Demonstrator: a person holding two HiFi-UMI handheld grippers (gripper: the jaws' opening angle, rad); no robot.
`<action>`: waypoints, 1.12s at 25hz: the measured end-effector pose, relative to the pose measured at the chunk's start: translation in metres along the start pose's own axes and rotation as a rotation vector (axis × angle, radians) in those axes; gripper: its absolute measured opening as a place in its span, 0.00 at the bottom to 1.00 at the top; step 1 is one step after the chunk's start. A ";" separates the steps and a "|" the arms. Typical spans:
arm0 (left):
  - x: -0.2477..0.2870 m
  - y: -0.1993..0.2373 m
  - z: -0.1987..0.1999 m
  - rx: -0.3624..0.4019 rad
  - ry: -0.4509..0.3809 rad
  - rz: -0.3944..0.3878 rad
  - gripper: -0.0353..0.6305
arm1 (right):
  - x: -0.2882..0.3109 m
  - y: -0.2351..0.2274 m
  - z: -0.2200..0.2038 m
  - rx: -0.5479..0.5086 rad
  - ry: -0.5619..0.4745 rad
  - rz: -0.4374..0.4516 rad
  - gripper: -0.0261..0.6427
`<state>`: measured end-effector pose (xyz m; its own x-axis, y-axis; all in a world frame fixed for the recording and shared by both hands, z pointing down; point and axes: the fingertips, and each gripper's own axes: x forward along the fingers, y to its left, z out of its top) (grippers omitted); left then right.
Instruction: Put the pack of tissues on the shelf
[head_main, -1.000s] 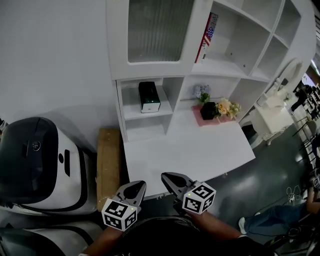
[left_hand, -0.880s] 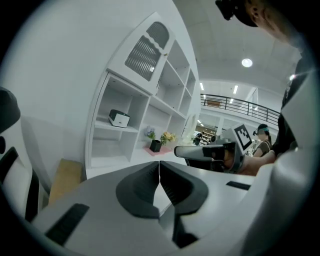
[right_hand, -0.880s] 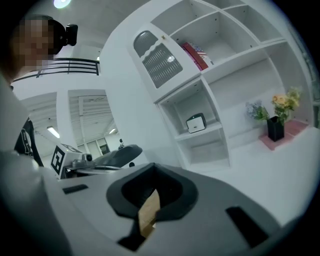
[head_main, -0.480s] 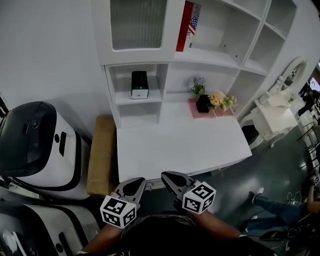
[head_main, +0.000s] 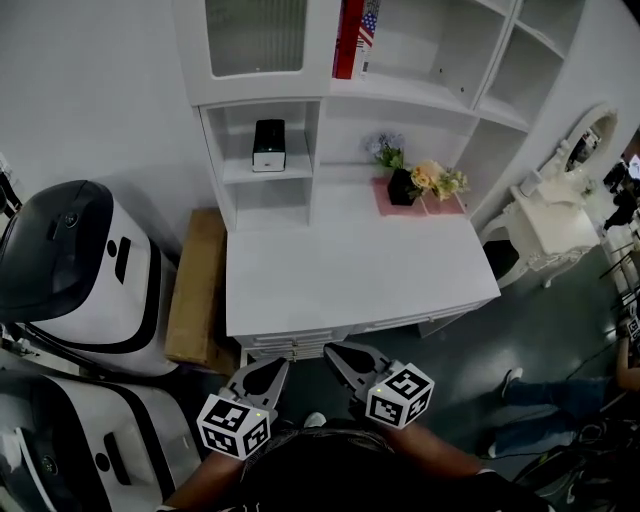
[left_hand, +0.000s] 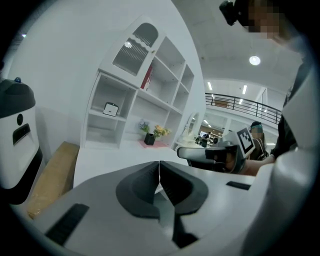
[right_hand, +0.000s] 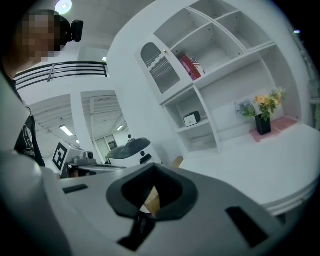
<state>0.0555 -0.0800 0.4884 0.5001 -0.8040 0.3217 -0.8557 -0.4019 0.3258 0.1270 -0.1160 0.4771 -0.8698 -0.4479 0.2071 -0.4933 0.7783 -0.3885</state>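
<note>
The pack of tissues (head_main: 268, 145), dark on top and white below, stands upright in the small left compartment of the white shelf unit (head_main: 320, 95). It also shows far off as the pack (left_hand: 110, 108) in the left gripper view and the pack (right_hand: 192, 119) in the right gripper view. My left gripper (head_main: 282, 363) and right gripper (head_main: 329, 351) hover side by side before the desk's front edge, well short of the shelf. Both are shut with nothing in them. The left gripper (left_hand: 159, 165) and the right gripper (right_hand: 153, 169) each show jaws meeting at the tips.
A white desk (head_main: 350, 270) stands under the shelf, with a flower pot (head_main: 402, 185) on a pink mat at its back. Red books (head_main: 350, 30) stand on an upper shelf. A cardboard box (head_main: 195, 285) and white-and-black machines (head_main: 80, 265) stand left; a white dressing table (head_main: 555, 225) stands right.
The head view has drawn back from the desk, so shelf and desk look smaller and farther. Both grippers keep their place in the view and stay shut.
</note>
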 end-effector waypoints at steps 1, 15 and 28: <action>-0.002 0.000 0.001 0.004 -0.002 0.005 0.08 | -0.002 0.001 -0.001 0.002 -0.002 0.000 0.05; -0.019 0.008 0.042 0.090 -0.004 -0.081 0.08 | 0.000 0.015 0.015 0.000 -0.073 -0.104 0.05; -0.053 0.045 0.037 0.084 0.018 -0.128 0.08 | 0.024 0.053 0.003 0.013 -0.087 -0.187 0.05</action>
<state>-0.0146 -0.0713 0.4530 0.6078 -0.7360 0.2980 -0.7923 -0.5370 0.2897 0.0807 -0.0870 0.4588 -0.7585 -0.6207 0.1982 -0.6451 0.6727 -0.3624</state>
